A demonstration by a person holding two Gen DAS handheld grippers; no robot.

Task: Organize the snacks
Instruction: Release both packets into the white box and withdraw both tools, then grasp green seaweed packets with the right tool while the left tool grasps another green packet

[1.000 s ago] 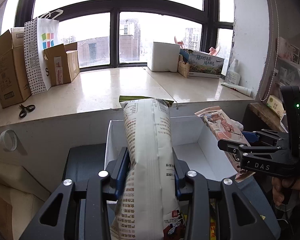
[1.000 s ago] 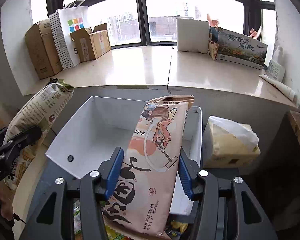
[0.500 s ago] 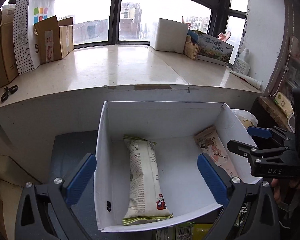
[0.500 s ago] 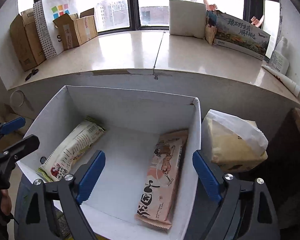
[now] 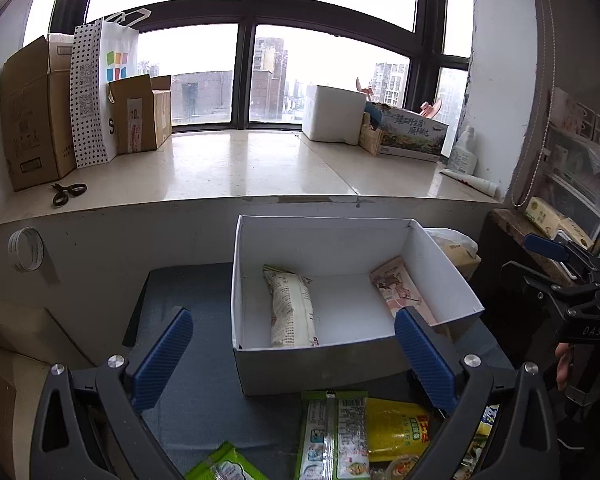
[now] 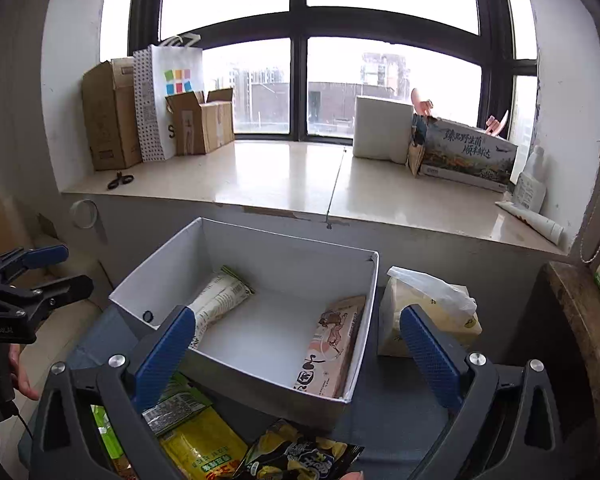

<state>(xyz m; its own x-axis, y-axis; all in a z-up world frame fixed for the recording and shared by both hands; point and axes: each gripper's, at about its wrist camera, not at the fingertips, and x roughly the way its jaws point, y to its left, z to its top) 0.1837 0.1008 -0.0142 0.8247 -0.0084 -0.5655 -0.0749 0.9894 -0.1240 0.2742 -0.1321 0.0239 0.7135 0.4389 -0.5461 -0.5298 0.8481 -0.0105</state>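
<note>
The left gripper (image 5: 294, 356) has its blue fingers (image 5: 162, 358) spread wide with nothing between them; a second ago they were clamped on the long white printed snack pack (image 5: 291, 312), which now lies flat just ahead of them, along the left side of the white cardboard box (image 5: 316, 364). The right gripper (image 6: 296, 354) tells the same story: its fingers (image 6: 428, 356) have just been opening and stand fully apart and empty, and the pink illustrated snack bar (image 6: 332, 348) that they carried now rests ahead of them against the box's right wall. Both packs lie parallel, well apart, with bare white floor between them (room for more).

Both grippers have also drawn back from the box, so more of the dark grey worktop (image 5: 204, 392) shows beneath the fingers, and with it the waiting pile: a yellow pack (image 6: 204, 446), a green pack (image 5: 224, 464), a white-and-green pack (image 5: 334, 428) and a dark chip bag (image 6: 300, 460), all close under the fingers on the near side of the box.

So two snacks appear delivered and released, and the next step is probably a fresh pick from that near pile. Beyond the box's right wall stands a tissue pack in a plastic bag (image 6: 428, 312), not part of the sorting as far as one can judge.
</note>
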